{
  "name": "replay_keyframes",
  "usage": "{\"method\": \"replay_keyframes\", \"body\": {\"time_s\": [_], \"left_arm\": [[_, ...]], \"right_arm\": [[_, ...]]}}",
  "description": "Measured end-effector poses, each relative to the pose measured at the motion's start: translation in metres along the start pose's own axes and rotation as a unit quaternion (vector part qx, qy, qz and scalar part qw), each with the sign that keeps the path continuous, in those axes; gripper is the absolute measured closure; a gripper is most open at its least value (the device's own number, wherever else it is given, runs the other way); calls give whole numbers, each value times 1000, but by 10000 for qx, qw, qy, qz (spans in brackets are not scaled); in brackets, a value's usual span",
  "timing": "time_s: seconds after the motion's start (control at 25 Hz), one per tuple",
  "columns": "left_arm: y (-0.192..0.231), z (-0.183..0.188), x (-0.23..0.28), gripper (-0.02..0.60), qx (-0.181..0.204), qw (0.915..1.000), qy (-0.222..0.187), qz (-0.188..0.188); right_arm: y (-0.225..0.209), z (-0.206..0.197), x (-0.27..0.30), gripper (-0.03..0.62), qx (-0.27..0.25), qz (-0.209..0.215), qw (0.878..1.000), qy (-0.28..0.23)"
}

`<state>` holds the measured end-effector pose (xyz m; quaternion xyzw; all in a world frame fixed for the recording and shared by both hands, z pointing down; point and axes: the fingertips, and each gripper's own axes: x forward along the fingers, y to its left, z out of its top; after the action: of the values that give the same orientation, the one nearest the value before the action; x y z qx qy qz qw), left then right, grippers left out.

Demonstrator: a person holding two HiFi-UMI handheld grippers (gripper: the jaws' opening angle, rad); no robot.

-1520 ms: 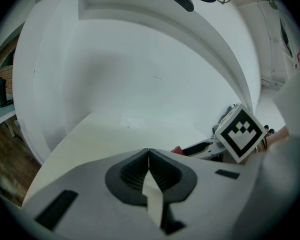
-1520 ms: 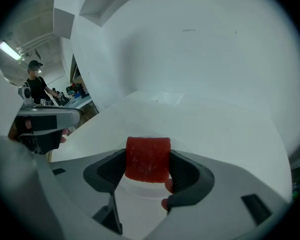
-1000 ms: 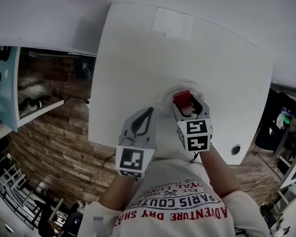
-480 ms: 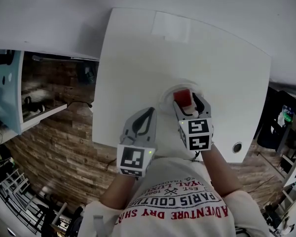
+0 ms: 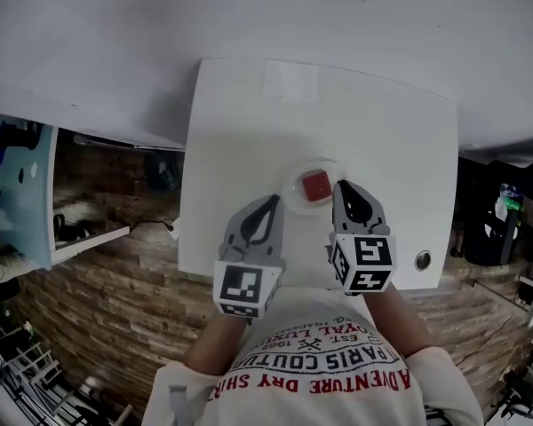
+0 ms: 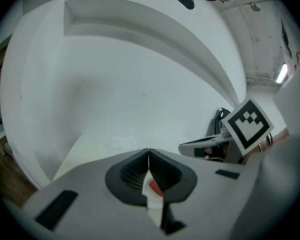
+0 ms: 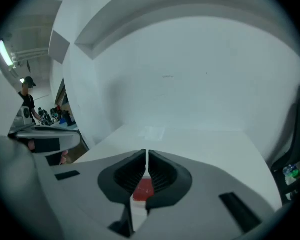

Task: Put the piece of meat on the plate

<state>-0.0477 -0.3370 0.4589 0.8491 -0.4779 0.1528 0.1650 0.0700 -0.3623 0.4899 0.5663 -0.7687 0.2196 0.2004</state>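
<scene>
The piece of meat (image 5: 315,185) is a small red block lying on the round white plate (image 5: 295,201) near the front of the white table (image 5: 249,122). My right gripper (image 5: 342,187) hangs just right of the plate, above it. Its jaws are closing and stand almost together with nothing between them. In the right gripper view the meat (image 7: 143,189) shows below, behind the jaws (image 7: 147,153). My left gripper (image 5: 271,202) is shut and empty, left of the plate. Its own view shows the meat (image 6: 154,186) under the tips (image 6: 148,151).
A pale rectangular patch (image 5: 289,80) lies at the table's far side. A round cable hole (image 5: 423,259) sits at the front right corner. Wood flooring (image 5: 98,291) and shelving lie left of the table. A person (image 7: 26,99) stands far off.
Both grippers have risen and drawn back from the plate. The right gripper's jaws, open around the meat before, have come together. The meat stays on the plate.
</scene>
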Motion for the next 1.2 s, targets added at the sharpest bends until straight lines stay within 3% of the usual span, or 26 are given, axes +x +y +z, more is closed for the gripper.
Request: {"method": "replay_keyframes", "body": {"time_s": [0.28,0.52,0.8,1.2], "left_arm": [[-18,64,-25,574,337,9964,-756,-182],[-30,124,-45,574,748,9841,-1576,-337],[-42,149,-69,574,954,9737,-2035,-371],[-41,154,-71,574,1051,9713,-2096,-388]], "right_arm": [[7,57,-60,582,-2,-161,9938,-1103],[12,107,-104,582,-448,-404,9774,-2028],[15,124,-140,582,-522,-468,9667,-2461],[14,120,-137,582,-521,-591,9688,-2350]]}}
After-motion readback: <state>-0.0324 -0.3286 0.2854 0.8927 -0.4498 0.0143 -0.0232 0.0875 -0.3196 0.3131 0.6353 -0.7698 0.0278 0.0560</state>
